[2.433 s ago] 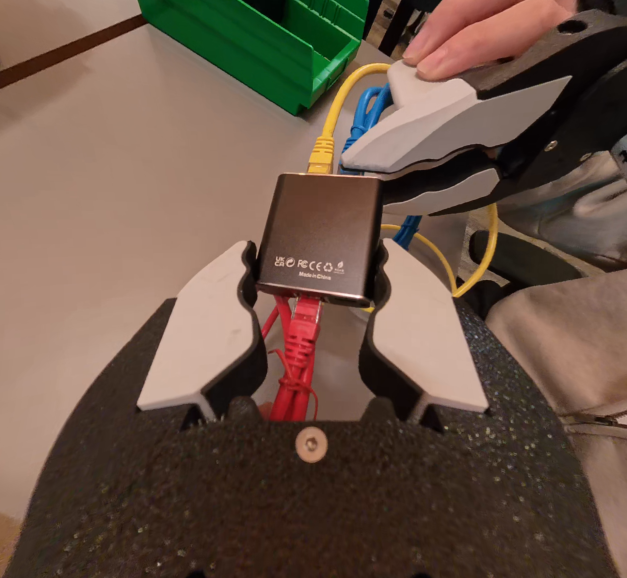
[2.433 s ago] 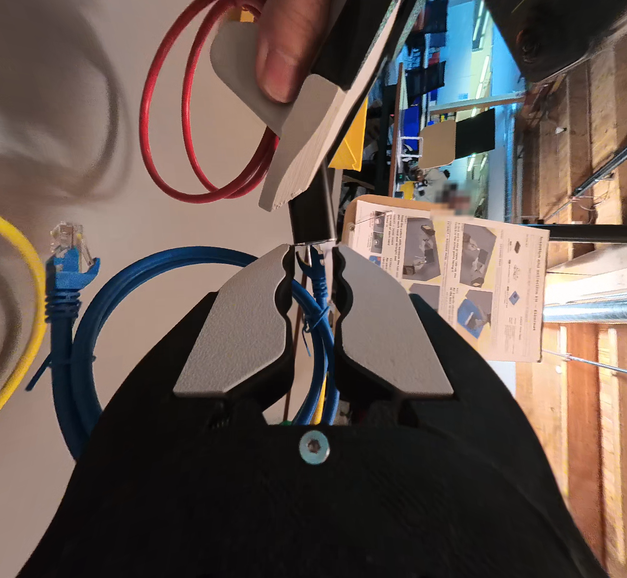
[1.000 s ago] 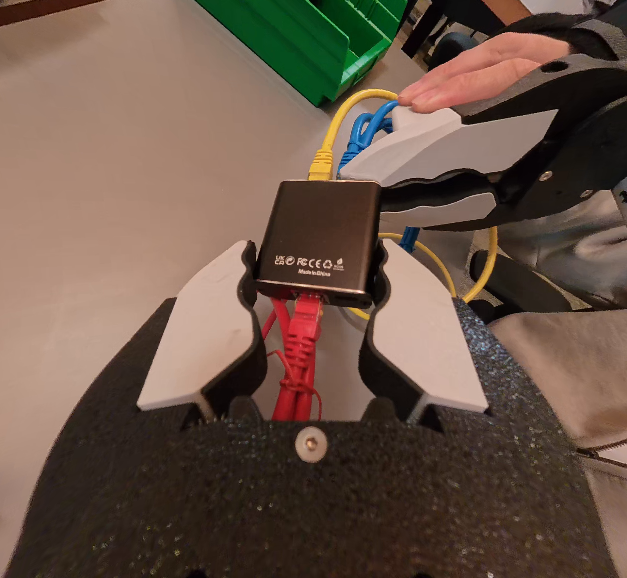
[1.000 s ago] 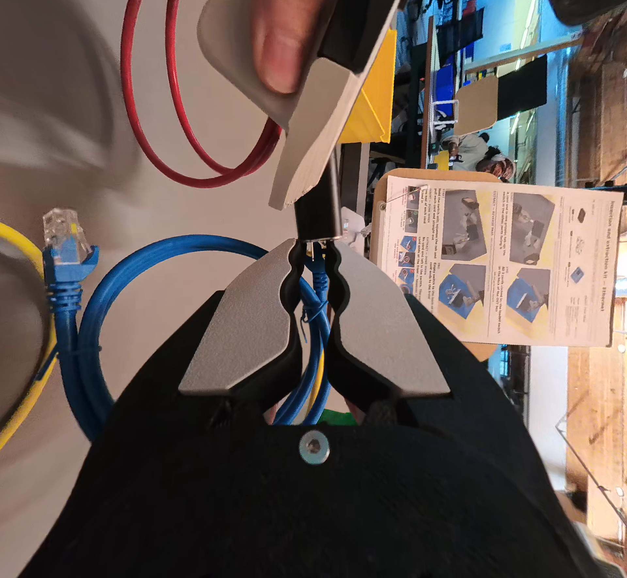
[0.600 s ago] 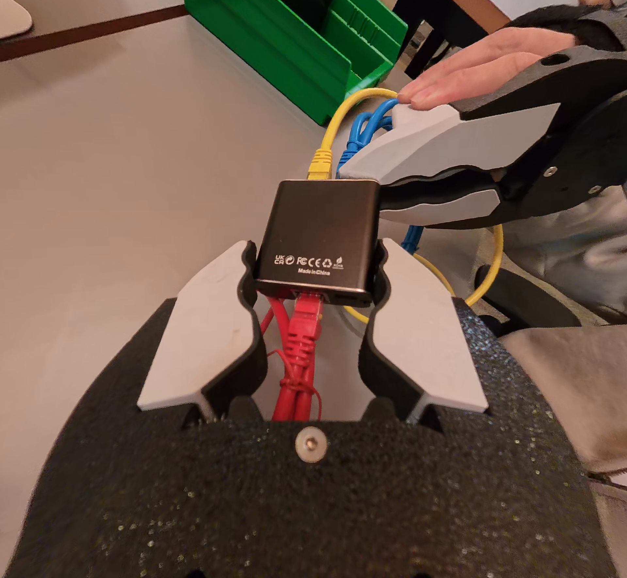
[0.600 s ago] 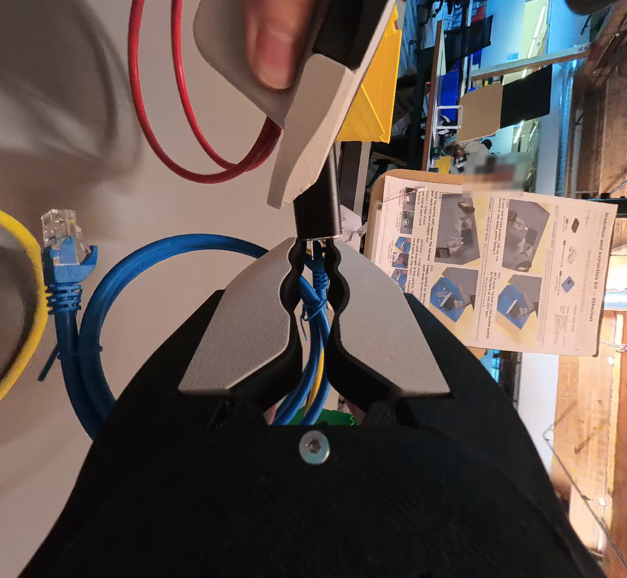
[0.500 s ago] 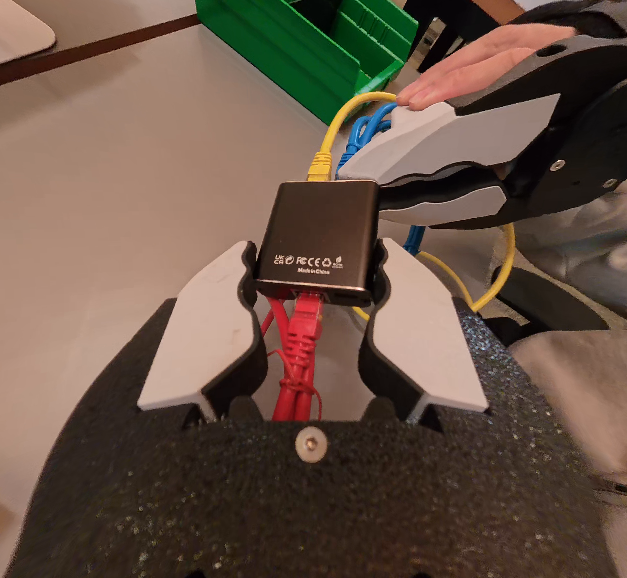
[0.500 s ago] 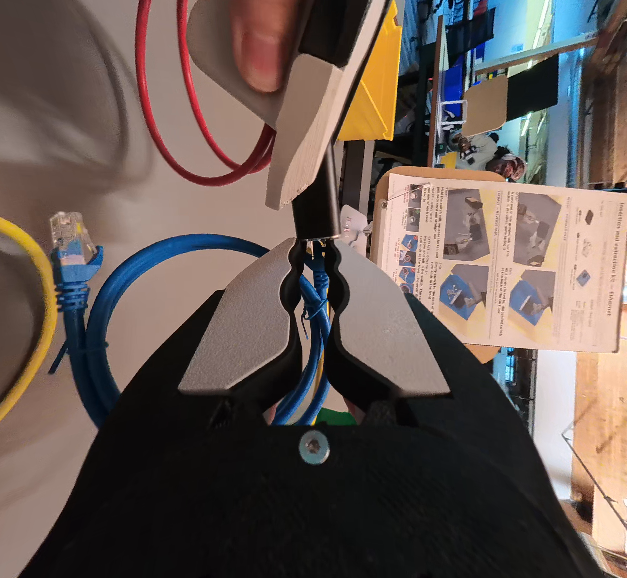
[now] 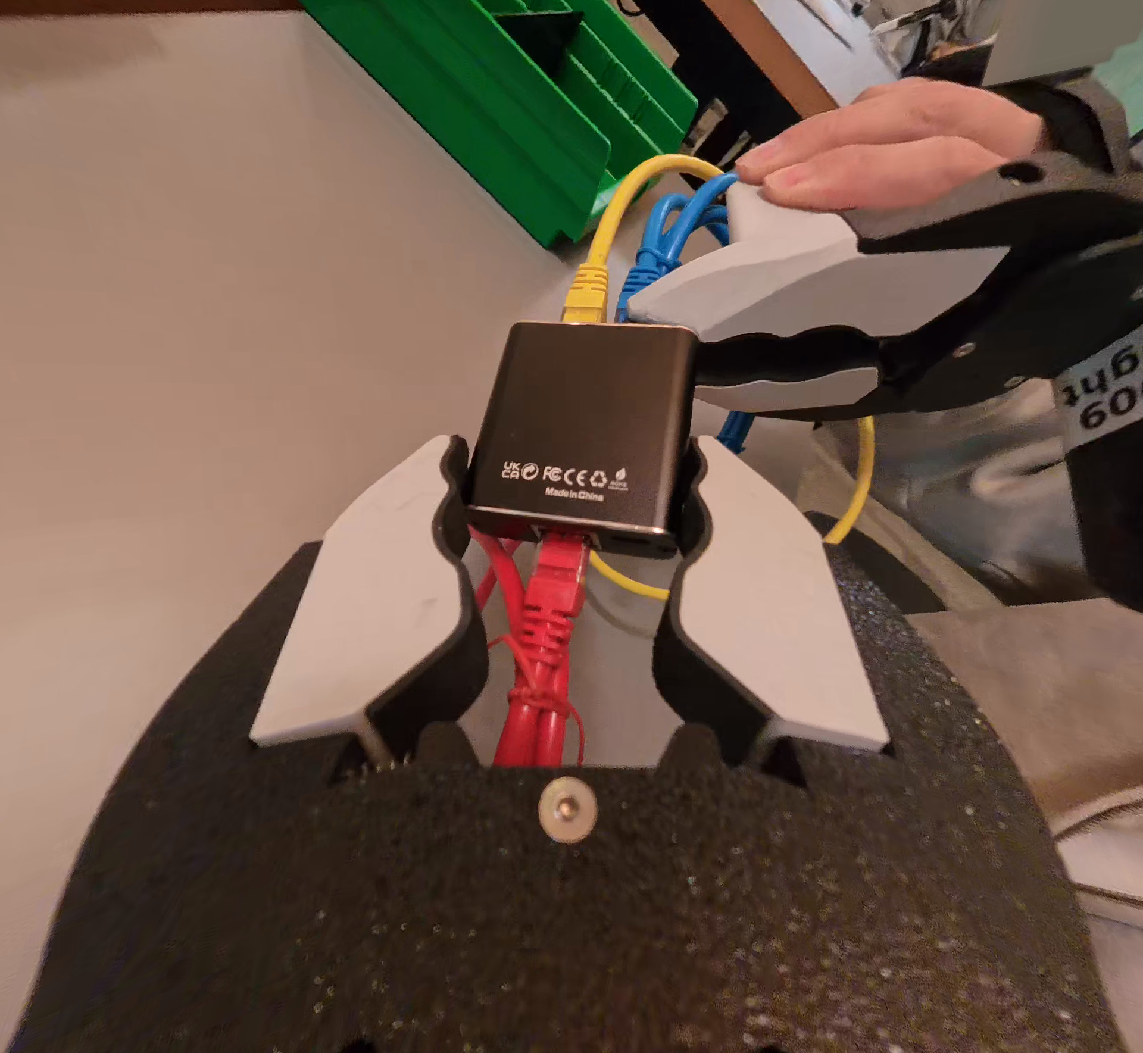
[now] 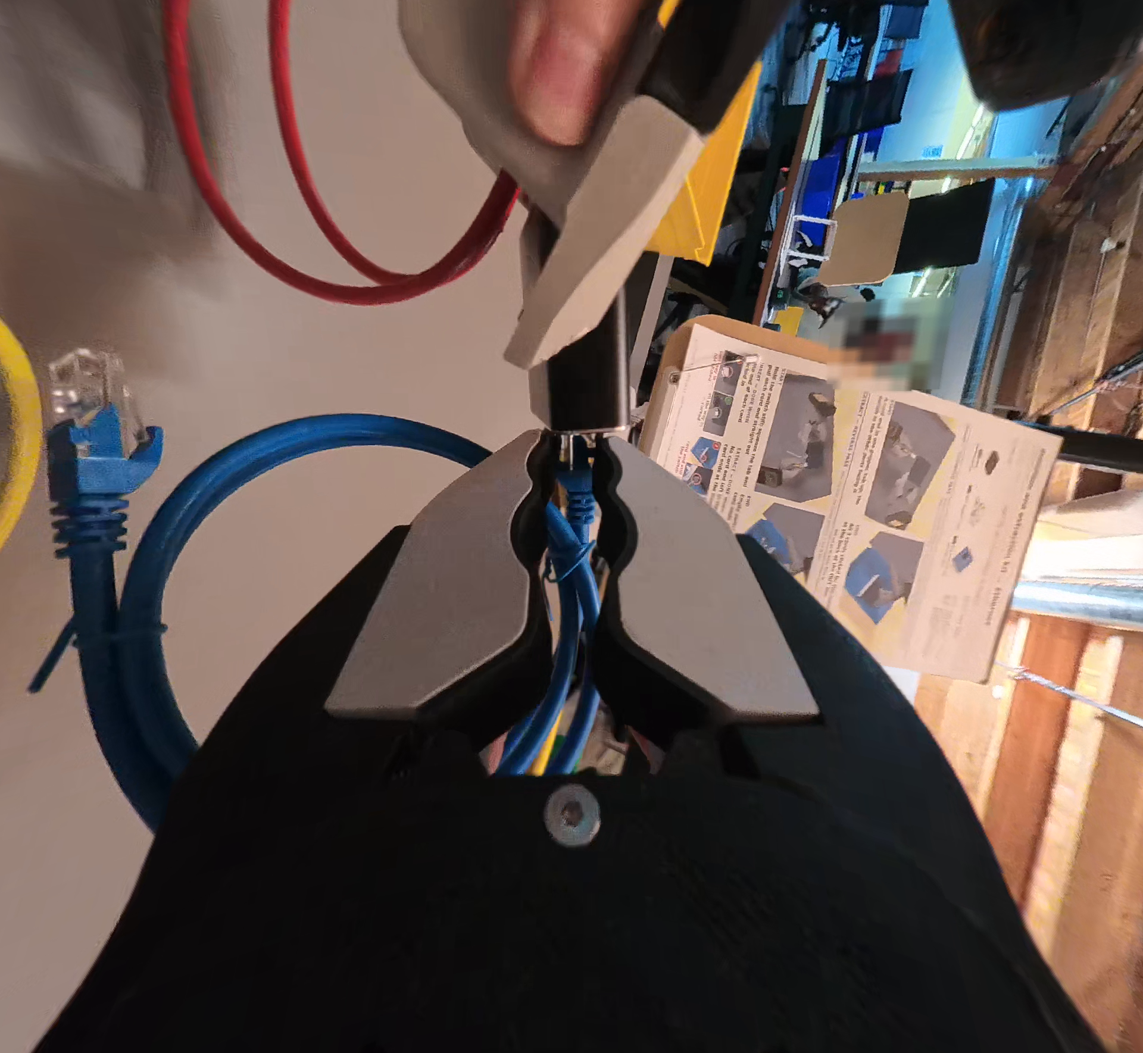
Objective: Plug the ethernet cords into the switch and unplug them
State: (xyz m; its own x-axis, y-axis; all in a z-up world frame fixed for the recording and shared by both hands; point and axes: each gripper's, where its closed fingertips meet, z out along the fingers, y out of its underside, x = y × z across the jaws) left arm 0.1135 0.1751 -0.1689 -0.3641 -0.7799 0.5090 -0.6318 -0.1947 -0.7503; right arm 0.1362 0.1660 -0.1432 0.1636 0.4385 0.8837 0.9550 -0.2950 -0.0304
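Three cords meet the black switch (image 9: 584,429), which is clamped by its two side walls between the fingers of the left gripper (image 9: 572,491) and held above the pale worktop (image 9: 185,281). At the switch's near face a red cord (image 9: 547,621) is plugged in, its loops trailing back under the gripper; at the far face a yellow cord (image 9: 587,293) sits in the left port, and just right of it the blue cord (image 10: 578,494) has its plug at the neighbouring port. The right gripper (image 10: 568,467) comes in from the right with its fingers closed on that blue plug's boot, fingertips nearly touching the switch (whether the plug is fully seated or partly out cannot be told from either view). The blue cord's other end (image 10: 93,436) lies loose on the worktop at the left of the right wrist view, clear connector up. A green bin (image 9: 495,77) stands at the far side of the worktop, and an instruction sheet (image 10: 835,497) hangs beyond its edge. The switch looks light and rigid with smooth, probably slippery sides, so the grip across its flat walls seems right and must resist the pull. The plug is small hard plastic with a fragile latch tab; it is best taken on the ribbed boot close behind the connector, with the tab squeezed, and drawn straight along the port's axis rather than tugged by the limp, springy cable.
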